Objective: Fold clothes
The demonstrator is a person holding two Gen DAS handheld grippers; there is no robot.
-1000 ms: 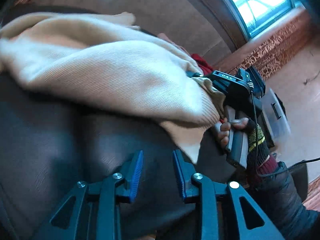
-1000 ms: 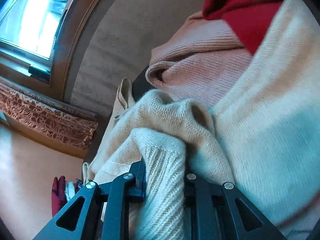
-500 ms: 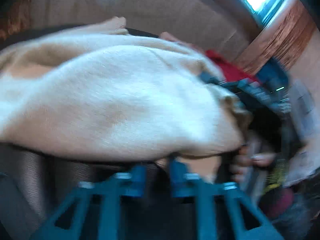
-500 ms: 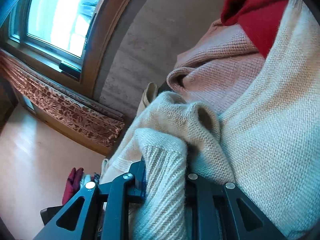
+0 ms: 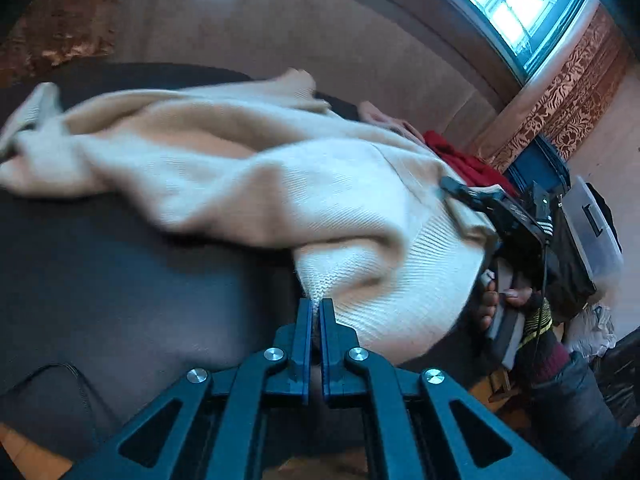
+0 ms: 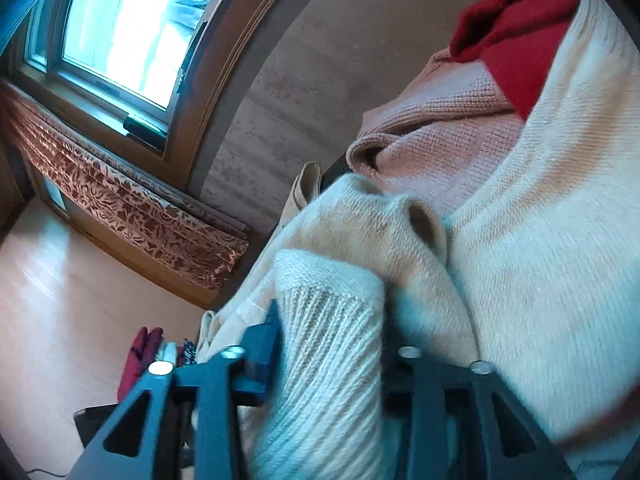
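Note:
A cream knit sweater point(image 5: 320, 192) lies rumpled across a dark padded surface point(image 5: 120, 280). My left gripper point(image 5: 316, 308) is shut on a corner of its ribbed hem, which is pinched between the blue pads. In the right wrist view the same sweater point(image 6: 540, 240) fills the right side. My right gripper point(image 6: 336, 340) has the ribbed band point(image 6: 328, 360) between its fingers. Its jaws are opening and a dark gap shows beside the right finger. In the left wrist view a gloved hand point(image 5: 500, 300) holds that gripper's handle at the sweater's right end.
A pink knit garment point(image 6: 440, 132) and a red one point(image 6: 520, 40) lie behind the sweater. A wall with a window point(image 6: 120, 32) stands behind them. Clothes point(image 6: 140, 356) lie on the pale floor, and a clear plastic bin point(image 5: 592, 216) stands at the right.
My left gripper moved in to the sweater's hem corner and shut on it. My right gripper's jaws spread apart around the ribbed band they were clamping.

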